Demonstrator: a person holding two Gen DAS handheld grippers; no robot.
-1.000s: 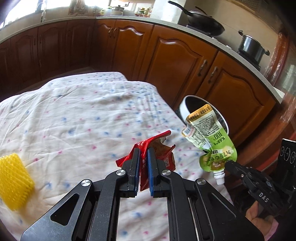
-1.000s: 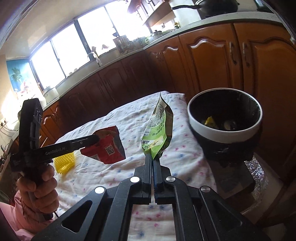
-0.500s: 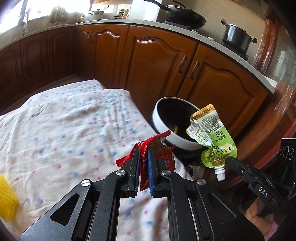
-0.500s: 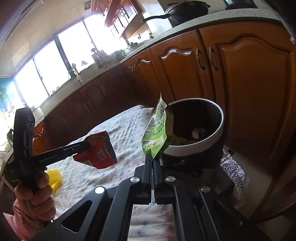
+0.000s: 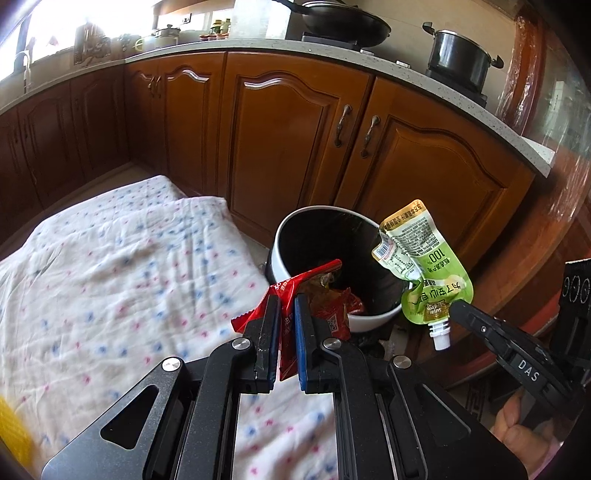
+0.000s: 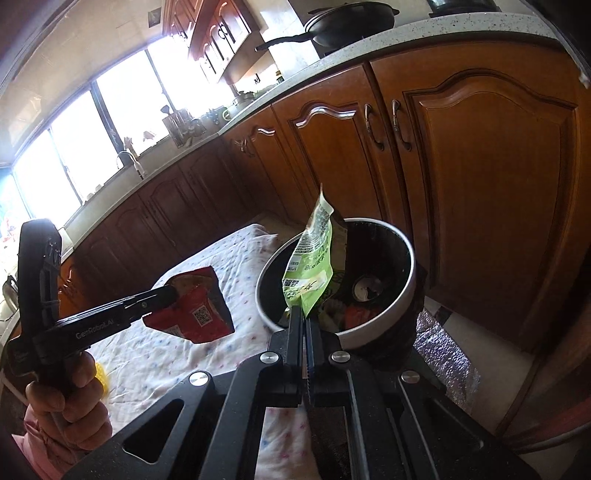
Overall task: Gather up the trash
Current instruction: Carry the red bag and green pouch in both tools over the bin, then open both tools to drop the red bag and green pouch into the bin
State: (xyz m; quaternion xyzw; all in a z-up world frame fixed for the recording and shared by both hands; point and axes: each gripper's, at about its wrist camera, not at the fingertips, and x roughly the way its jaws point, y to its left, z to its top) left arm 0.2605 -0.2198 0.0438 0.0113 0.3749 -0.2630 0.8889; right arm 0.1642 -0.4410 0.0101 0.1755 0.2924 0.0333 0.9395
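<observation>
My left gripper (image 5: 285, 308) is shut on a crumpled red snack wrapper (image 5: 314, 295) and holds it at the near rim of a round white-rimmed black trash bin (image 5: 310, 225) on the floor. My right gripper (image 6: 303, 316) is shut on a green drink pouch (image 6: 312, 258) and holds it over the bin (image 6: 402, 295), which has several scraps inside. The pouch (image 5: 421, 266) also shows in the left wrist view at the bin's right rim. The red wrapper (image 6: 192, 310) and left gripper (image 6: 168, 293) show in the right wrist view, left of the bin.
A table under a white dotted cloth (image 5: 110, 288) lies left of the bin. A yellow ridged object (image 6: 101, 374) sits on it near the hand. Brown kitchen cabinets (image 5: 295, 140) stand close behind the bin, with a wok (image 5: 343, 22) and pot (image 5: 460, 51) on the counter.
Both grippers have moved right, from over the cloth toward the bin, carrying the wrapper and the pouch. The bin is now closer and below both items.
</observation>
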